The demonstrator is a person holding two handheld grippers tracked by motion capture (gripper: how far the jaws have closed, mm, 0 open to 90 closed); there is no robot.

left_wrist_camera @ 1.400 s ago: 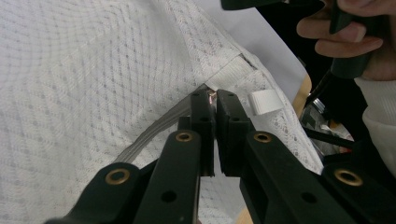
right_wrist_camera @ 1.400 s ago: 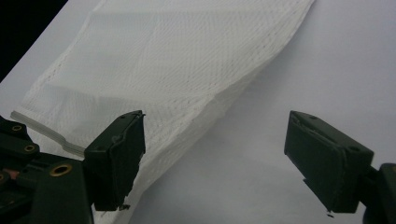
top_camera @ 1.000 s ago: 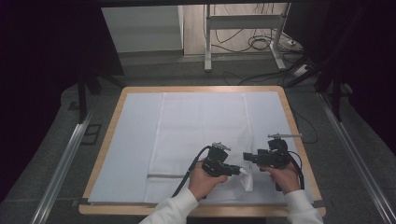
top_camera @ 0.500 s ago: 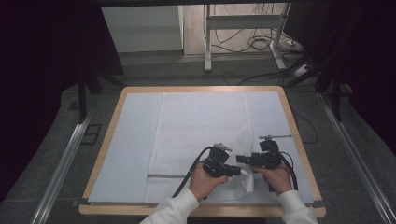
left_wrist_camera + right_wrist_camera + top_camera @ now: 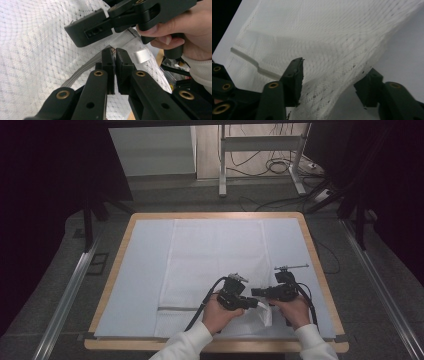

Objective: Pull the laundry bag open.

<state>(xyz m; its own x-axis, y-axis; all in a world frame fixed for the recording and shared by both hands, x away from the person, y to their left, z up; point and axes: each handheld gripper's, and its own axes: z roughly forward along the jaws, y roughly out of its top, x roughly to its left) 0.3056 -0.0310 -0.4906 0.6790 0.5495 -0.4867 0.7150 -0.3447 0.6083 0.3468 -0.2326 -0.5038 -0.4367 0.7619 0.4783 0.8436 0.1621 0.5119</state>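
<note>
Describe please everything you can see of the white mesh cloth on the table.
The white mesh cloth is a thin, see-through net fabric, spread mostly flat along the middle of the pale blue table cover. A grey band crosses it near the person's edge. Its near right corner is lifted and crumpled, with a small white tag there. The left gripper is shut on this raised part. The right gripper has the cloth's edge between its jaws, which have just been closing but do not yet press it.

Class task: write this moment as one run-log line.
left hand-held gripper: shut on white mesh cloth | right hand-held gripper: closing around raised cloth edge, not pressing
</note>
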